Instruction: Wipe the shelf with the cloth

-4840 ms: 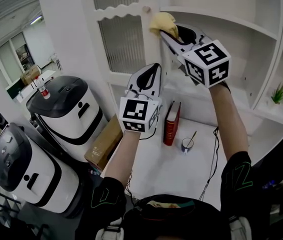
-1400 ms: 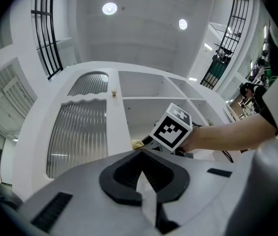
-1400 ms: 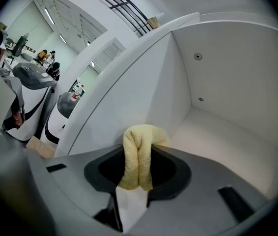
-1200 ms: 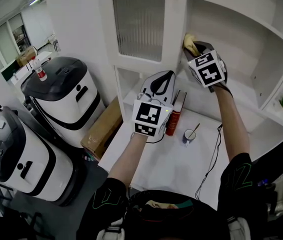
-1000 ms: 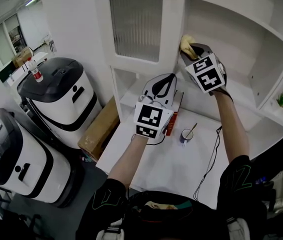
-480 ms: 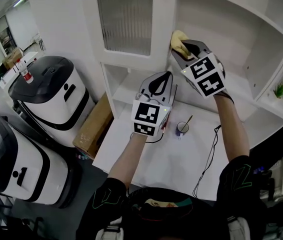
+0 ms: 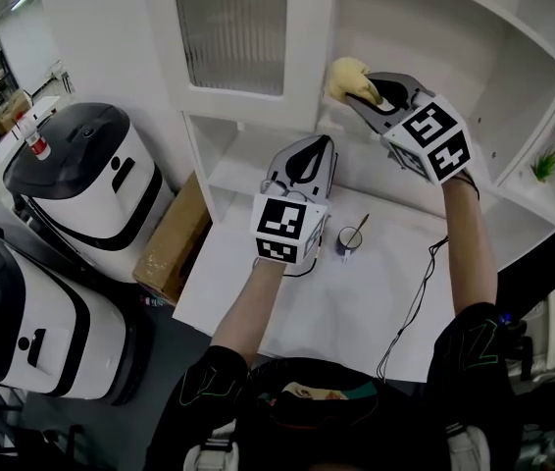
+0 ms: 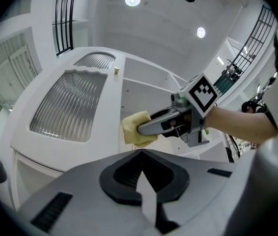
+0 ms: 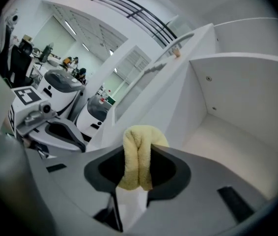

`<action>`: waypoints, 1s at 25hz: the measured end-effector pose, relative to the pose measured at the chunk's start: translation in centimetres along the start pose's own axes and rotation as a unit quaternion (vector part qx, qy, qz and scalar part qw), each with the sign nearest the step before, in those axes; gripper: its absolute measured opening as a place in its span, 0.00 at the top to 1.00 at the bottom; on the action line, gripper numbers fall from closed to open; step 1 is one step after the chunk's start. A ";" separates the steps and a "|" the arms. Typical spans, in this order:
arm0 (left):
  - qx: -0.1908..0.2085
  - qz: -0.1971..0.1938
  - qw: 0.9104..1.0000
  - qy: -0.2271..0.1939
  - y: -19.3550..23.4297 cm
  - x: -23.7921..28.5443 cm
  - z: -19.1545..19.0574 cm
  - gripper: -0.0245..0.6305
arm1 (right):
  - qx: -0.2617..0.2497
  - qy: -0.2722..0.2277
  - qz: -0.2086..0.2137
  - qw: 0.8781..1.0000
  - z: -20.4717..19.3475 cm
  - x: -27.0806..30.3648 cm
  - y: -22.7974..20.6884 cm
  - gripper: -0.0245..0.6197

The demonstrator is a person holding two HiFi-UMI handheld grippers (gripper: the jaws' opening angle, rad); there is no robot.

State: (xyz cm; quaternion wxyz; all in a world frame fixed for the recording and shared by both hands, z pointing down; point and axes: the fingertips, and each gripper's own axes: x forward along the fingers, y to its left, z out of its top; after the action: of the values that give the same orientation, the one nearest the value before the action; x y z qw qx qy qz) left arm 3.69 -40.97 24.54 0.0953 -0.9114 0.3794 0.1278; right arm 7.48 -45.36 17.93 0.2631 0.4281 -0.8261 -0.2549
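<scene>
The left gripper (image 7: 302, 160) hangs idle above the table (image 7: 292, 307), jaws closed on nothing. Beyond it, the right gripper (image 7: 364, 86) pinches the yellow cloth (image 7: 348, 75) at the shelf (image 9: 227, 136) front corner, beside the upright; most of the board apparently awaits wiping.

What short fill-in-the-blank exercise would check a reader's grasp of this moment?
1. The right gripper is shut on a folded ____ cloth.
2. The left gripper, with its jaws together, holds ____.
3. The small green plant shows near the head view's ____ edge.

Missing words: yellow; nothing; right.
</scene>
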 end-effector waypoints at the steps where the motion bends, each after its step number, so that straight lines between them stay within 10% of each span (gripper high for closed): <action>1: 0.000 -0.001 1.000 -0.001 0.0 0.0 0.0 0.97 | -0.004 0.021 -0.010 1.000 -0.9 0.4 -0.6 0.78; 13: -0.010 0.010 1.000 0.014 0.8 -1.7 -1.5 0.97 | -0.094 0.180 -0.002 0.979 -6.4 6.5 -0.5 0.78; 25: -0.035 0.009 0.999 0.021 0.9 -1.8 -3.1 0.97 | -0.146 0.181 0.052 0.971 -4.2 4.7 4.1 0.78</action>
State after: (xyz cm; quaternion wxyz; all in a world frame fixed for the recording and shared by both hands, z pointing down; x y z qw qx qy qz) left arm 2.34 -41.23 27.96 0.0542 -0.9133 0.3844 0.1232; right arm 5.56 -48.06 24.62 0.4806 0.3805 -0.7400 -0.2769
